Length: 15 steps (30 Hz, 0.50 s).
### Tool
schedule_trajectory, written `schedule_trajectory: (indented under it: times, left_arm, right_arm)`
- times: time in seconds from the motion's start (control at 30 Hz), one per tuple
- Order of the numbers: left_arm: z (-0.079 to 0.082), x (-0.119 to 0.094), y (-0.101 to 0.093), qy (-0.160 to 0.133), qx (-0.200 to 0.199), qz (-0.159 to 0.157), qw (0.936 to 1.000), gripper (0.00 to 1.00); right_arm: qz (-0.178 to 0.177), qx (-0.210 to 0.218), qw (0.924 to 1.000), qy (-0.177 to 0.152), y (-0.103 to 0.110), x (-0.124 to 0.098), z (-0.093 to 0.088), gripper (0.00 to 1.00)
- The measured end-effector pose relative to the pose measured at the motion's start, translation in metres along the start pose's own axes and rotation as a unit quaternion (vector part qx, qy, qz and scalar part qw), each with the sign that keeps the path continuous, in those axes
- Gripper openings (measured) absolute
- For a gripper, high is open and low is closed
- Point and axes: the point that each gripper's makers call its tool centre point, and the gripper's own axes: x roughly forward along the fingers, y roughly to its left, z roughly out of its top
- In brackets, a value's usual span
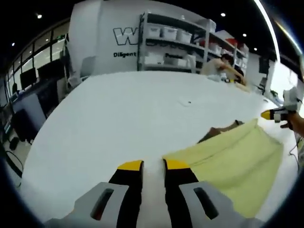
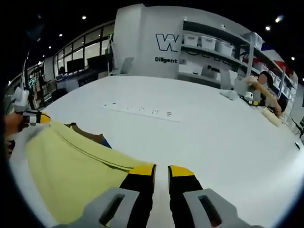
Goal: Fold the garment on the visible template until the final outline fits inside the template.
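Note:
A pale yellow garment (image 1: pixel 237 161) lies flat on the white table (image 1: pixel 118 123), over a brown template (image 1: pixel 223 129) that peeks out at its far edge. My left gripper (image 1: pixel 153 165) is low over the table, jaws a little apart with bare table between them, and its right fingertip is at the garment's near corner. The right gripper (image 1: pixel 270 114), held by a hand, shows at the garment's far end. In the right gripper view the garment (image 2: pixel 71 166) spreads to the left over the brown template (image 2: pixel 88 134). My right gripper (image 2: pixel 161 171) is slightly open at the garment's edge. The left gripper (image 2: pixel 40 117) is across the cloth.
A row of small marks (image 2: pixel 140 110) runs across the table beyond the garment. A person (image 2: pixel 263 92) works at the table's far side near some items. Shelves with white bins (image 1: pixel 175 42) stand against the back wall. Desks and monitors (image 1: pixel 28 90) sit off the table's left edge.

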Motion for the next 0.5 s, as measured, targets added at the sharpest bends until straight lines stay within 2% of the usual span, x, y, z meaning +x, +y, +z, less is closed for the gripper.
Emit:
schedule_trajectory:
  times: [0.17,0.3,0.5]
  left_arm:
    - [0.006,-0.006,-0.005,-0.010,-0.001,-0.004,0.9999,0.13]
    - [0.014,-0.012,-0.018,-0.025,0.005,-0.018,0.9995,0.11]
    - [0.014,-0.017,-0.037,-0.032,0.009,-0.037,0.9988,0.10]
  right_arm:
    - [0.009,-0.007,0.9999,-0.006,0.009,-0.004,0.002,0.07]
    - [0.021,-0.020,0.9995,-0.012,0.021,-0.009,0.004,0.04]
    - [0.037,-0.037,0.9985,-0.014,0.036,-0.011,0.005,0.00]
